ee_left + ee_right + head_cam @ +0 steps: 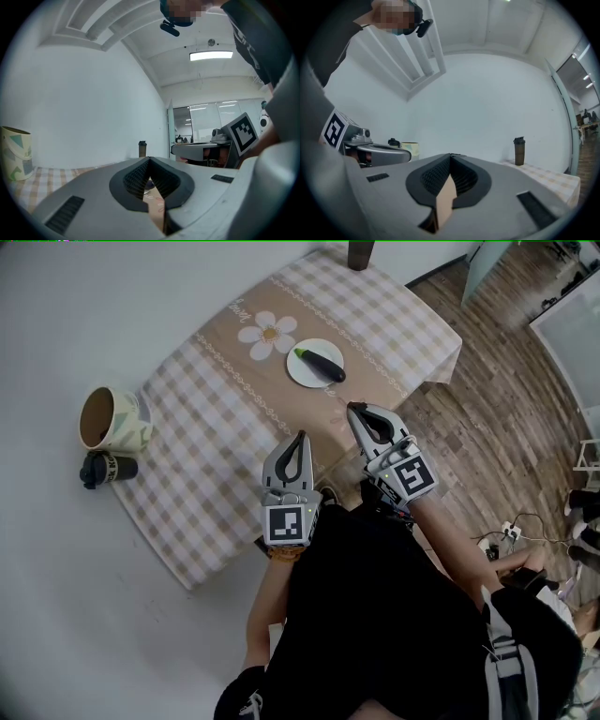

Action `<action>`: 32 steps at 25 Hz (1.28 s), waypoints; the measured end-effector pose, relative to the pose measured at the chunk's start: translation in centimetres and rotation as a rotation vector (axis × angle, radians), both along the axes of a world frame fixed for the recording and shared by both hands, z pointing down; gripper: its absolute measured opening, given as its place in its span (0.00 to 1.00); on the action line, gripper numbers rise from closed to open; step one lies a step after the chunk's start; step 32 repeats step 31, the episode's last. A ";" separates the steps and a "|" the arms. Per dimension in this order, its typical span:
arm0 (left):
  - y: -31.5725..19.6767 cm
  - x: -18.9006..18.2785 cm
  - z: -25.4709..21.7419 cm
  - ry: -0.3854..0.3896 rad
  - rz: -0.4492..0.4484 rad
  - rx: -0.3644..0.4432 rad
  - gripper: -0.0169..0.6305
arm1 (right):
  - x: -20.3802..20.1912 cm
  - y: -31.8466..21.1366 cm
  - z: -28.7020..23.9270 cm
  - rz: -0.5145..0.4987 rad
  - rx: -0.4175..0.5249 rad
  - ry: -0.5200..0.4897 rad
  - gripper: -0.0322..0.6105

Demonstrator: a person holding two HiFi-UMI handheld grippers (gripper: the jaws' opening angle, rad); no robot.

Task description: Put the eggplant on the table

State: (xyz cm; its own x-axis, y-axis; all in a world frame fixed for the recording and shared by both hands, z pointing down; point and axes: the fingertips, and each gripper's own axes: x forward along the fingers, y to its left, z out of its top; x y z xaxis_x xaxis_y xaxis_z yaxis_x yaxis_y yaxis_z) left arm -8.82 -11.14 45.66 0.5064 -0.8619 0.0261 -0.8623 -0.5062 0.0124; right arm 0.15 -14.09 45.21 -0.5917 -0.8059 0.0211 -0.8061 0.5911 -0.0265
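A dark purple eggplant (321,364) lies on a white plate (302,378) in the middle of the checked tablecloth (216,427). Both grippers hover side by side at the table's near edge, short of the plate. My left gripper (302,435) is shut with nothing between its jaws, and its fingertips meet in the left gripper view (149,160). To its right, my right gripper (352,408) points toward the plate, also shut and empty, as its own view shows (451,155). Neither gripper touches the eggplant.
A large patterned cup (111,418) stands at the table's left end with a dark flask (105,469) lying beside it. A dark bottle (359,253) stands at the far end. A white wall runs along the left and wooden floor lies to the right.
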 end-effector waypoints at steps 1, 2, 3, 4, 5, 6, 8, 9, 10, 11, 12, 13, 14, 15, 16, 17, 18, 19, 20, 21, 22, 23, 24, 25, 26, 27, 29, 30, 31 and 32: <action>0.0 0.0 -0.1 0.005 -0.003 -0.001 0.05 | 0.0 0.0 0.0 0.000 0.000 0.000 0.06; 0.0 -0.1 0.0 0.006 -0.005 -0.006 0.05 | 0.0 0.0 0.0 -0.001 0.002 0.000 0.06; 0.1 -0.2 0.2 0.004 -0.007 -0.012 0.05 | -0.1 0.0 0.0 -0.001 0.003 0.000 0.06; 0.1 -0.3 0.3 0.005 -0.008 -0.016 0.05 | -0.1 0.0 0.0 -0.002 0.004 0.000 0.06; 0.2 -0.3 0.3 0.007 -0.008 -0.018 0.05 | -0.2 0.0 0.0 -0.003 0.005 0.001 0.06; 0.1 -0.4 0.3 0.008 -0.008 -0.019 0.05 | -0.2 -0.1 0.0 -0.005 0.005 0.001 0.06; 0.0 -0.6 0.3 0.008 -0.012 -0.020 0.05 | -0.3 -0.2 0.0 -0.009 0.004 -0.001 0.06; 0.0 -0.7 0.5 0.009 -0.014 -0.023 0.05 | -0.3 -0.2 0.1 -0.010 0.004 -0.001 0.06; 0.0 -0.8 0.6 0.008 -0.014 -0.025 0.05 | -0.3 -0.2 0.1 -0.010 0.003 -0.001 0.06; 0.0 -0.8 0.8 0.006 -0.013 -0.026 0.05 | -0.4 -0.2 0.2 -0.011 0.001 -0.002 0.06; 0.0 -0.9 0.9 0.004 -0.012 -0.027 0.05 | -0.4 -0.2 0.3 -0.011 -0.001 -0.002 0.06; 0.0 -0.9 1.1 0.002 -0.012 -0.029 0.05 | -0.5 -0.2 0.4 -0.012 -0.002 -0.003 0.06; 0.0 -1.0 1.2 0.003 -0.012 -0.029 0.05 | -0.5 -0.2 0.4 -0.014 -0.004 -0.003 0.06; 0.0 -1.0 1.2 0.004 -0.012 -0.030 0.05 | -0.6 -0.2 0.6 -0.015 -0.006 -0.002 0.06; 0.0 -1.0 1.4 0.004 -0.013 -0.033 0.05 | -0.6 -0.3 0.7 -0.016 -0.009 -0.001 0.06; 0.0 -1.1 1.6 0.001 -0.013 -0.036 0.05 | -0.7 -0.3 0.8 -0.017 -0.012 0.000 0.06; -0.1 -1.2 1.8 -0.001 -0.013 -0.038 0.05 | -0.7 -0.4 0.9 -0.017 -0.015 0.000 0.06; -0.2 -1.2 1.8 -0.001 -0.012 -0.038 0.05 | -0.7 -0.5 0.9 -0.017 -0.017 0.000 0.06; -0.3 -1.1 1.8 0.002 -0.012 -0.036 0.05 | -0.7 -0.7 1.0 -0.017 -0.020 -0.001 0.06; -0.4 -1.0 1.6 0.006 -0.011 -0.035 0.05 | -0.7 -0.8 1.0 -0.019 -0.023 -0.001 0.06; -0.5 -1.0 1.4 0.010 -0.012 -0.036 0.05 | -0.7 -0.8 1.1 -0.022 -0.026 0.000 0.06; -0.5 -0.9 1.4 0.010 -0.012 -0.037 0.05 | -0.7 -0.9 1.2 -0.026 -0.030 0.001 0.06; -0.6 -1.0 1.6 0.005 -0.012 -0.041 0.05 | -0.7 -0.9 1.3 -0.031 -0.034 0.000 0.06; -0.6 -1.0 2.0 0.000 -0.012 -0.046 0.05 | -0.7 -0.9 1.5 -0.034 -0.039 -0.003 0.06; -0.6 -1.1 2.2 -0.001 -0.012 -0.052 0.05 | -0.7 -0.9 1.7 -0.035 -0.043 -0.008 0.06; -0.6 -1.1 2.4 0.000 -0.011 -0.054 0.05 | -0.7 -0.9 1.8 -0.036 -0.046 -0.009 0.06; -0.7 -1.1 2.4 0.003 -0.013 -0.055 0.05 | -0.7 -1.0 1.9 -0.037 -0.053 0.000 0.06; -0.8 -1.1 2.4 0.004 -0.014 -0.057 0.05 | -0.6 -1.0 2.0 -0.038 -0.057 0.004 0.06; -0.8 -1.1 2.5 0.005 -0.016 -0.058 0.05 | -0.6 -1.1 2.0 -0.039 -0.061 0.009 0.06; -0.8 -1.1 2.5 0.005 -0.016 -0.058 0.05 | -0.6 -1.1 2.0 -0.039 -0.061 0.009 0.06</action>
